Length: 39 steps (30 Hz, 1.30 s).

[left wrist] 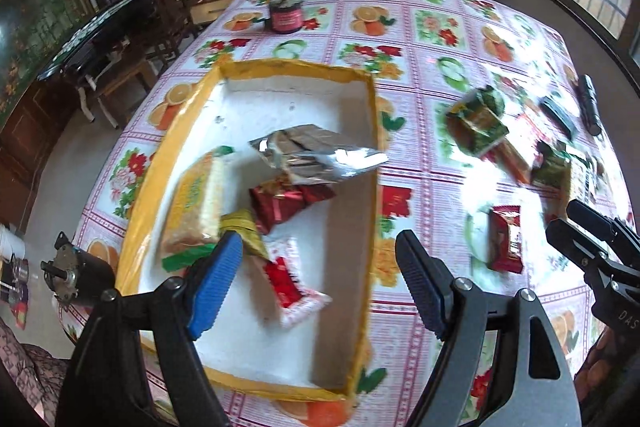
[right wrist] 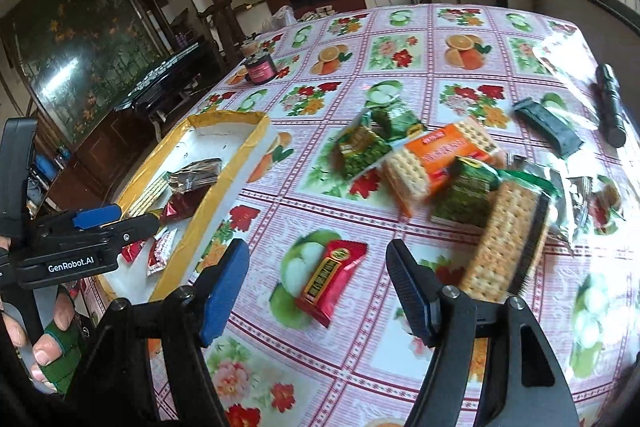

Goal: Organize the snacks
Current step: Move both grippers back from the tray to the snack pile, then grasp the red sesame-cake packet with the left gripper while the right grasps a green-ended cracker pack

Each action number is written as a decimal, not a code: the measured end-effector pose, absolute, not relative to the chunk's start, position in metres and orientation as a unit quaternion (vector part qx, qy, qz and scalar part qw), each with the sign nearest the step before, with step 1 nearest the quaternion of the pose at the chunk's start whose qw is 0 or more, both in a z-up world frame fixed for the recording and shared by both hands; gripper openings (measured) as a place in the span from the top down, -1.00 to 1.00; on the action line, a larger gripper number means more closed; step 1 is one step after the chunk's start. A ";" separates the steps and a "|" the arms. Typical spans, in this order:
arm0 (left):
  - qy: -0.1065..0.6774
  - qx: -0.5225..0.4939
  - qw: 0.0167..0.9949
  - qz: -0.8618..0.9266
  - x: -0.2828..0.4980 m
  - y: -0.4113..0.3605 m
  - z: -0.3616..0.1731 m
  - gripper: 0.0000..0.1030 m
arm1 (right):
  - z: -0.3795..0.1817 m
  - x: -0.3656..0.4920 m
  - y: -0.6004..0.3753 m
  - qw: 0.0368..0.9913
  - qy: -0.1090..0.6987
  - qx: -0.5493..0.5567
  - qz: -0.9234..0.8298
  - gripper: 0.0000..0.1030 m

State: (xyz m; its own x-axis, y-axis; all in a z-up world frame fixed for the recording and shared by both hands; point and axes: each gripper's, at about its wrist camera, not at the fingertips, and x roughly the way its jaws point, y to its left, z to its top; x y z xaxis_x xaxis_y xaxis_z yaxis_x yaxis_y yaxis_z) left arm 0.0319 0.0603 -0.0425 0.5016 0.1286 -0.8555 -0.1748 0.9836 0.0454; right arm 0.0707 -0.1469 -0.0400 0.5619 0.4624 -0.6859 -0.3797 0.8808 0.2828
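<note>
You're hovering the right gripper (right wrist: 318, 287) wide open and empty, and the red snack packet (right wrist: 330, 281) is lying flat on the tablecloth (right wrist: 360, 367) right between its fingers. It's looking light, slick and crinkly, so pinch across its short sides. Your left gripper (left wrist: 320, 277) is gaping empty over the yellow-rimmed box (left wrist: 372, 163).

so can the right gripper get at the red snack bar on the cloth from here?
Probably yes. The right gripper is open and empty, and the red snack bar lies flat on the tablecloth straight ahead between its fingers, with nothing on top. The cracker pack beside it stays clear.
</note>
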 end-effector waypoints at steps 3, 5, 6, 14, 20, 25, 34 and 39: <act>0.493 -0.018 0.867 0.070 0.031 0.043 -0.043 -0.55 | -0.043 0.066 -0.166 0.886 0.403 0.056 0.220 -0.38; 0.496 -0.013 0.866 0.060 0.031 0.033 -0.045 -0.55 | -0.046 0.065 -0.177 0.888 0.405 0.058 0.209 -0.38; 0.498 -0.012 0.865 0.055 0.030 0.027 -0.046 -0.55 | -0.048 0.064 -0.182 0.889 0.406 0.060 0.204 -0.38; 0.512 -0.001 0.859 0.025 0.030 -0.007 -0.053 -0.55 | -0.060 0.064 -0.209 0.888 0.418 0.074 0.176 -0.38; 0.516 0.008 0.856 0.012 0.028 -0.021 -0.056 -0.55 | -0.063 0.064 -0.217 0.888 0.420 0.080 0.171 -0.38; 0.519 0.008 0.855 0.009 0.028 -0.024 -0.058 -0.55 | -0.066 0.066 -0.222 0.888 0.425 0.079 0.156 -0.39; 0.538 -0.009 0.843 -0.007 0.053 -0.039 -0.078 -0.55 | -0.073 0.097 -0.219 0.890 0.439 0.059 0.105 -0.38; 0.554 -0.002 0.833 -0.014 0.072 -0.055 -0.092 -0.55 | -0.080 0.114 -0.214 0.885 0.452 0.050 0.101 -0.38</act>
